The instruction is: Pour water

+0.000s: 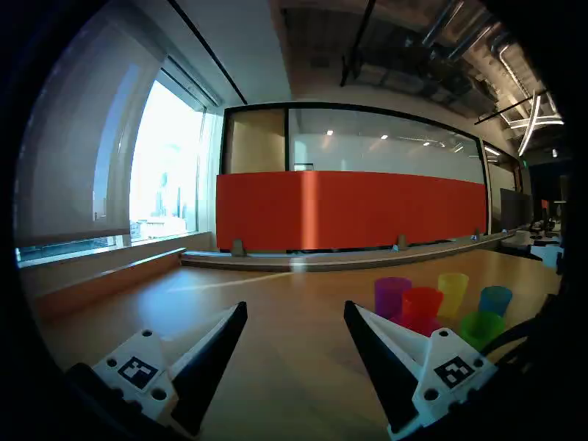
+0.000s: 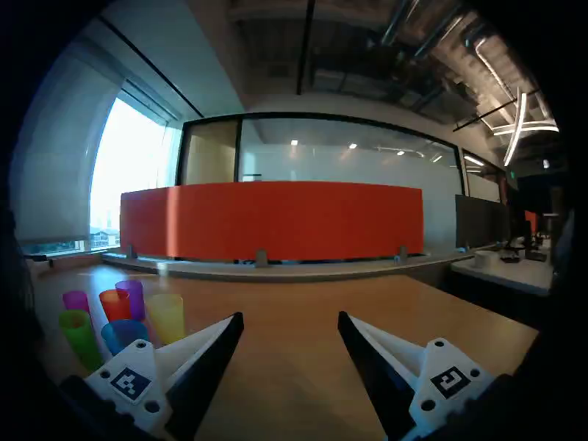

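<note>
- Fingers of the left gripper are spread wide and hold nothing above the wooden table in the left gripper view; coloured cups cluster on it just beyond the right-hand finger.
- Right gripper view: the right gripper is likewise released and empty; the cups stand on the table beside its left-hand finger.

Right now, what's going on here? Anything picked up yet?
Nothing is held yet. The left gripper and right gripper are both open, low over the wooden table. A cluster of coloured cups stands on it, roughly between the two grippers, untouched. No pouring is under way.
</note>
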